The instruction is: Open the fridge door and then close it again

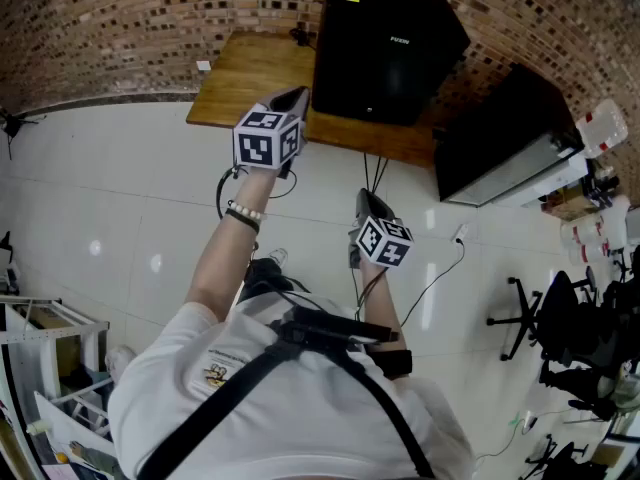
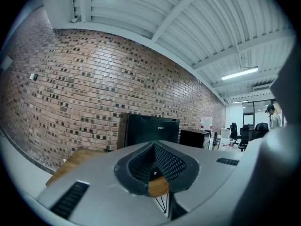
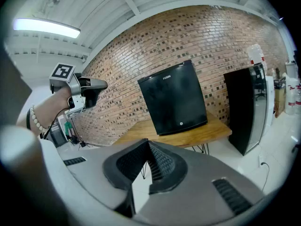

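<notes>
A black mini fridge (image 1: 385,43) stands on a wooden table (image 1: 245,78) against the brick wall, its door closed. It also shows ahead in the left gripper view (image 2: 150,131) and the right gripper view (image 3: 174,98). My left gripper (image 1: 295,98) is held up in front of the table's left part, short of the fridge, jaws shut and empty (image 2: 154,144). My right gripper (image 1: 365,200) hangs lower and nearer to me over the white floor, also shut with nothing in it (image 3: 147,141). The left gripper (image 3: 91,91) appears at the upper left of the right gripper view.
A second, taller black cabinet (image 1: 500,138) stands on the floor right of the table. Cables (image 1: 440,268) trail over the white floor. Office chairs (image 1: 560,318) are at the right, a white shelf (image 1: 40,338) at the lower left.
</notes>
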